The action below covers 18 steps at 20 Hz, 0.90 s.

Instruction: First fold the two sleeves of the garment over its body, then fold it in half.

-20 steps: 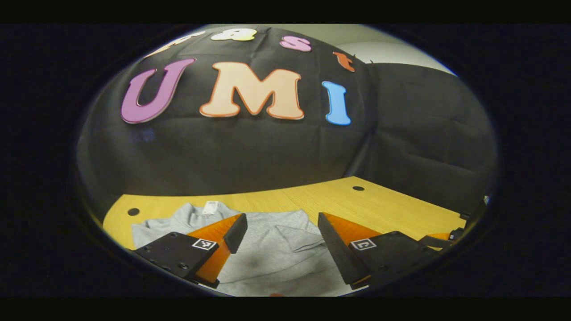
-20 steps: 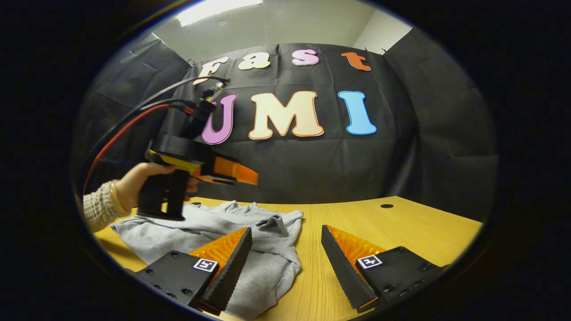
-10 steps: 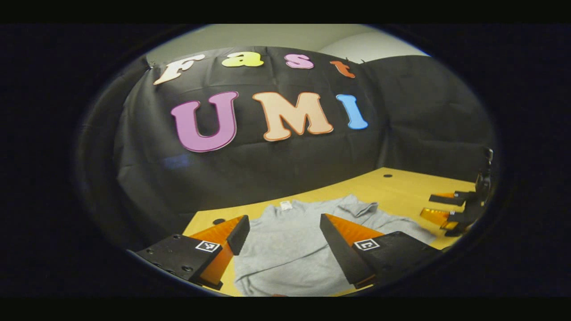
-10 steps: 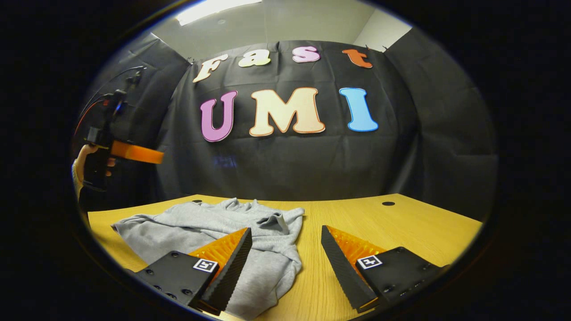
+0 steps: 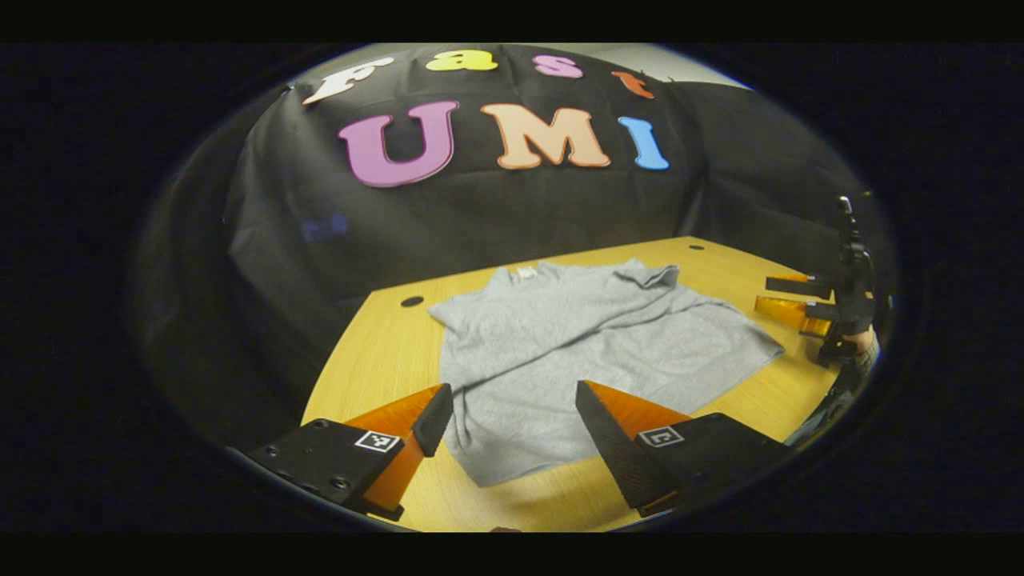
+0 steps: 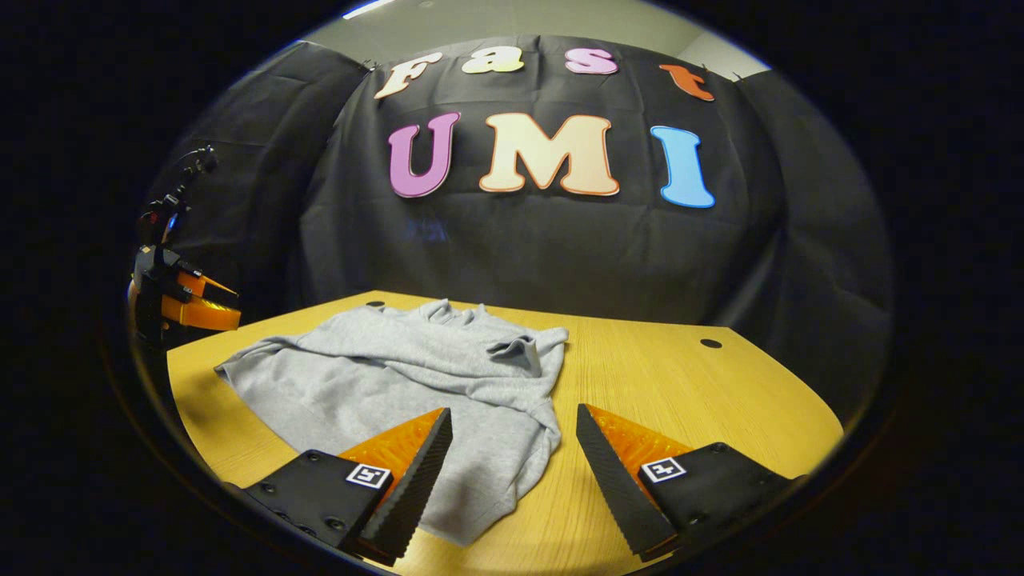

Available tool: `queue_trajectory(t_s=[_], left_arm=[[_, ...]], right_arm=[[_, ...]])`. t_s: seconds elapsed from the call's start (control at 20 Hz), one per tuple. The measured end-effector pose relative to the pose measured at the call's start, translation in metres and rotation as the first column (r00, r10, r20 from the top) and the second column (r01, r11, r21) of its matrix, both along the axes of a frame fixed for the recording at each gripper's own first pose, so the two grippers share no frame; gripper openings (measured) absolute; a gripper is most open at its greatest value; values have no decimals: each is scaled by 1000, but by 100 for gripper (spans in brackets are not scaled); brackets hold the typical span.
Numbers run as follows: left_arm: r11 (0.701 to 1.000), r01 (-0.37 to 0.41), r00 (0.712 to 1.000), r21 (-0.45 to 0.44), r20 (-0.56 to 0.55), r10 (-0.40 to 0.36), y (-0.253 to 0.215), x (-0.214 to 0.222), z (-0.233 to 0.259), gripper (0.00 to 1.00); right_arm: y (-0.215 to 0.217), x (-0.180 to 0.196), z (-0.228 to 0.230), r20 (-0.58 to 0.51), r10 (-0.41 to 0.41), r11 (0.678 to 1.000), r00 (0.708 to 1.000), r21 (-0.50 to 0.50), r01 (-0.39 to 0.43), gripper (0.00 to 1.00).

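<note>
While both grippers' jaws gape wide w/ nothing held, garment [image 5: 576,352] lies on table [image 6: 680,384]; left gripper view shows neck label [image 5: 525,273].

Left gripper [image 5: 508,408] pulled back and up off the garment [image 5: 576,352]: a second ago its open fingers sat low over the grey cloth, filling the bottom of the left gripper view; now the whole garment lies spread mid-frame, bare table [image 5: 376,360] showing at lower left. In the right gripper view that gripper [image 6: 216,308] went from centre-left just above the cloth, hand visible, to the far left edge of the frame. Right gripper [image 6: 512,452] lifted slightly, so the garment [image 6: 416,376] sits higher in frame; in the left gripper view it [image 5: 780,296] moved from the lower right edge up to mid right.
</note>
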<state>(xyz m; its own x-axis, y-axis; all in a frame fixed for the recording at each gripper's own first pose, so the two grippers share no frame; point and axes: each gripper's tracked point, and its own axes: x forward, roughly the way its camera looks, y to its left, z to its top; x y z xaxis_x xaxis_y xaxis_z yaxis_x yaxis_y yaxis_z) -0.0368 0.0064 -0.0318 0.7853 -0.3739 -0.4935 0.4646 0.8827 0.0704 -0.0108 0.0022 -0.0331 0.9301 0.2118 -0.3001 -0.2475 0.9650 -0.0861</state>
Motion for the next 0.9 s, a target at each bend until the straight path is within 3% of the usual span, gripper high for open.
queue_trajectory(t_s=[0.2,0.5,0.9], left_arm=[[1000,7,997,11,-77,-6,4,-9,-24,93],[1000,-25,982,6,-189,26,13,-19,-57,93],[998,-37,978,51,-205,47,21,-19,-72,92]], right_arm=[[9,-14,-20,-128,36,999,991,0,-37,99],[0,-26,-48,-272,19,1000,962,-1,-20,99],[3,-33,-63,-329,31,999,944,4,-31,96]])
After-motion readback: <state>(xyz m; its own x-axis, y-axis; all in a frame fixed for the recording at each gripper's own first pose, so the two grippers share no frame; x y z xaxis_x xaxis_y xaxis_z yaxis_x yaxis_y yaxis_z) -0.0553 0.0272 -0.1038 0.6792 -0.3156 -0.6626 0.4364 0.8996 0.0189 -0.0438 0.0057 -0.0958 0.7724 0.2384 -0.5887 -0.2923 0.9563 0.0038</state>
